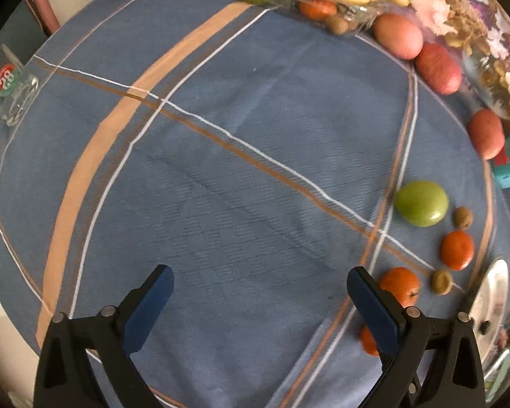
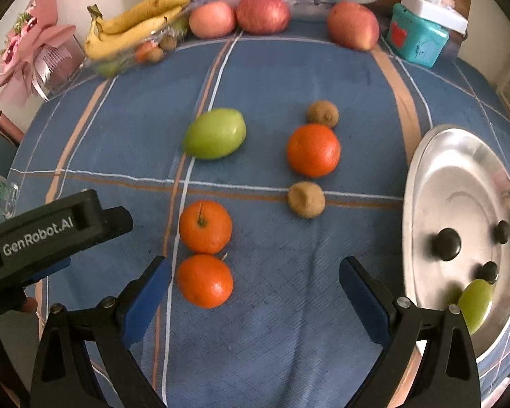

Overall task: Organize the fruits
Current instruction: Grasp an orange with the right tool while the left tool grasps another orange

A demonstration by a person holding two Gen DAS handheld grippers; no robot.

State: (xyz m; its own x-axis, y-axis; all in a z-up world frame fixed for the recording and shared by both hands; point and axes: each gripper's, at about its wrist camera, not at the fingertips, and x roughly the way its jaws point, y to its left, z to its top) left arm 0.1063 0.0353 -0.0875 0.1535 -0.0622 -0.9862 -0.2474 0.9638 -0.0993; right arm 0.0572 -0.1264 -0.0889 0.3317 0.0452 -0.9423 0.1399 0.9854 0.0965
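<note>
On the blue checked cloth lie a green mango (image 2: 214,133), three oranges (image 2: 312,149) (image 2: 205,226) (image 2: 204,281) and two brown kiwis (image 2: 322,113) (image 2: 306,199). A steel plate (image 2: 459,183) at the right holds a green fruit (image 2: 475,302) and three dark round fruits. My right gripper (image 2: 255,285) is open and empty, low over the cloth, its left finger beside the nearest orange. My left gripper (image 1: 260,295) is open and empty above bare cloth; the mango (image 1: 421,203) and oranges (image 1: 399,285) lie to its right. The left gripper's body (image 2: 51,231) shows in the right wrist view.
Three red apples (image 2: 262,13) line the far edge. A clear tray with bananas (image 2: 136,23), a green fruit and small fruits stands at the far left. A teal box (image 2: 418,39), a pink bouquet (image 2: 30,54) and a flower picture stand behind. A clear stand with a red tag (image 1: 6,80) is at the left.
</note>
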